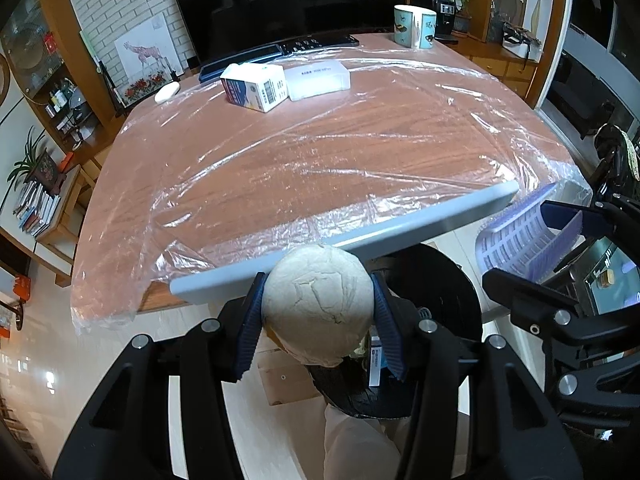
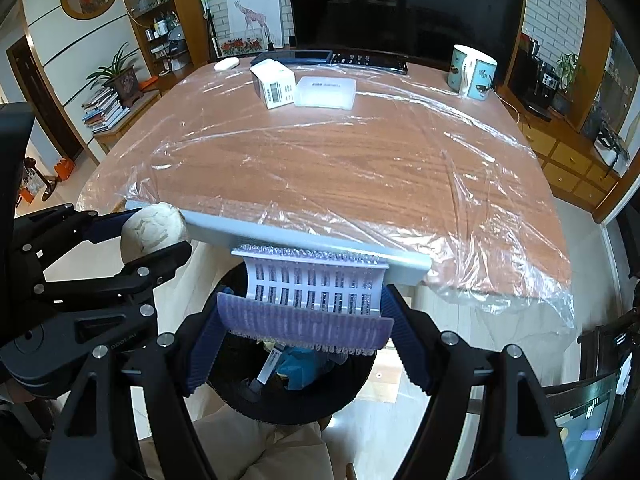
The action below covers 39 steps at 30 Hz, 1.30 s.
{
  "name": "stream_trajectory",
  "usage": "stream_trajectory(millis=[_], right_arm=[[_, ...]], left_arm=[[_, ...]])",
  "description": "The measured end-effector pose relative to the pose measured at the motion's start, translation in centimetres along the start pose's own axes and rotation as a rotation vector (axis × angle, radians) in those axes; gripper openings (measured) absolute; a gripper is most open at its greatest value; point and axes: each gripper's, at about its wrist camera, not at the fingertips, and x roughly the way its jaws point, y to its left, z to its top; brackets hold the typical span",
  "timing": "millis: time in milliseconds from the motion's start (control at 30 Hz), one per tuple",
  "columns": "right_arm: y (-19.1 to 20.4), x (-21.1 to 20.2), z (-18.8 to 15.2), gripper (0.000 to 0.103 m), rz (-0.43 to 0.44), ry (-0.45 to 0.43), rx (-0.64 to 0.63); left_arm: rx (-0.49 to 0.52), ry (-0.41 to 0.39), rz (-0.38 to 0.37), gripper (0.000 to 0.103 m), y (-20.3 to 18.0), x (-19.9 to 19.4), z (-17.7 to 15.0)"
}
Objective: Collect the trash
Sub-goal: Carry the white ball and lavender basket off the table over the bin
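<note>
My left gripper (image 1: 318, 312) is shut on a round white bun-like ball (image 1: 318, 304), held just off the near edge of the table above a black bin (image 1: 448, 288). The ball also shows in the right wrist view (image 2: 154, 226). My right gripper (image 2: 304, 320) is shut on a curved lilac plastic mesh piece (image 2: 316, 296), held over the black bin (image 2: 240, 396), which holds blue and white scraps. The lilac piece also shows at the right of the left wrist view (image 1: 524, 236).
A wooden table under clear plastic film (image 2: 340, 168) has a grey strip (image 2: 304, 240) along its near edge. At its far end stand a small white carton (image 2: 274, 84), a flat white box (image 2: 326, 92), a mug (image 2: 472, 72), a keyboard (image 2: 368, 60) and a monitor (image 2: 400, 4).
</note>
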Motion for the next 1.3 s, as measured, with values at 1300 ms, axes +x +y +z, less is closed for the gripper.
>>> stream_trajectory(millis=[1300], right_arm=[[-1.1,8.0,-4.4,0.074,-0.009,0.219,0.024]], left_arm=[[0.057,0.156,-0.056,0.052,-1.7,6.5,-3.3]])
